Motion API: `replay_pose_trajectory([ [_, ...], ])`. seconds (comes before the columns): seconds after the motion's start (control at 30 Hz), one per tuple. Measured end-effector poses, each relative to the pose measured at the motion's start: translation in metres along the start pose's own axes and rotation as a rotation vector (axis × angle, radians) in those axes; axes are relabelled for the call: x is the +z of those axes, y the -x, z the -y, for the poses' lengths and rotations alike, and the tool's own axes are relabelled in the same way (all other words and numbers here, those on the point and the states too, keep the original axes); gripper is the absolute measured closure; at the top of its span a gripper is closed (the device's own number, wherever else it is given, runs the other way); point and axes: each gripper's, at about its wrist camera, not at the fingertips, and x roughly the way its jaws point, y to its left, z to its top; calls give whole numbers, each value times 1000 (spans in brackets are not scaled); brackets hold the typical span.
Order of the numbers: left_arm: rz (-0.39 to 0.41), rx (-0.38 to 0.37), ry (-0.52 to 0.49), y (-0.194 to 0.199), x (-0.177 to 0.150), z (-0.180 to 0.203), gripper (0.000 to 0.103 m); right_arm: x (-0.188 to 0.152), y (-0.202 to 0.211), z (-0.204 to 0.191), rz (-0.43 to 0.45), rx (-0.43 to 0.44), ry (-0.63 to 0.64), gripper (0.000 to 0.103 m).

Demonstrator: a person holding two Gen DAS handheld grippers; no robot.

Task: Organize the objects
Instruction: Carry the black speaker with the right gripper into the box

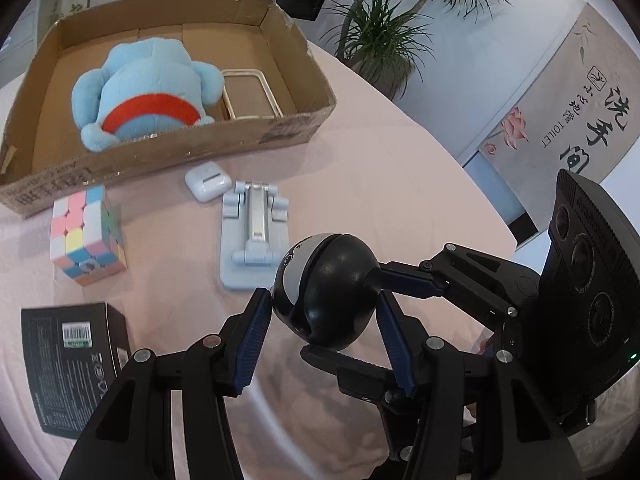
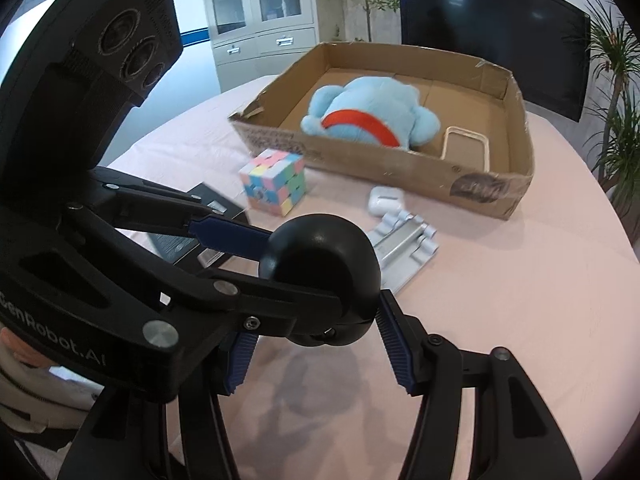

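Note:
A round black ball-shaped gadget [image 1: 332, 280] with a grey and white face hangs above the pink tablecloth, its shadow beneath it. My left gripper [image 1: 322, 296] is shut on it, blue pads pressing its left and right sides. My right gripper [image 1: 344, 312] comes in from the right and clamps the same ball top and bottom. In the right wrist view the ball [image 2: 320, 256] sits between my right gripper [image 2: 316, 316] and the left gripper [image 2: 304, 268] reaching in from the left. The cardboard box [image 1: 240, 136] holds a blue plush toy [image 1: 144, 92] and a phone case [image 1: 250, 96].
On the cloth in front of the box lie a white earbud case [image 1: 208, 180], a pale blue phone stand [image 1: 254, 232], a pastel puzzle cube [image 1: 86, 236] and a black carton [image 1: 72, 360]. Potted plants and a dark screen stand beyond the round table's edge.

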Motion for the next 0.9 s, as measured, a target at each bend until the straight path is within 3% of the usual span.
replay_pose_trajectory([
  [0.4, 22, 21, -57, 5, 72, 11, 51, 57, 6, 38, 23, -28, -68, 48],
  [0.6, 14, -18, -42, 4, 117, 5, 51, 90, 7, 58, 25, -57, -70, 48],
  [0.9, 40, 65, -129, -13, 183, 12, 52, 137, -3, 97, 58, -110, -74, 48],
])
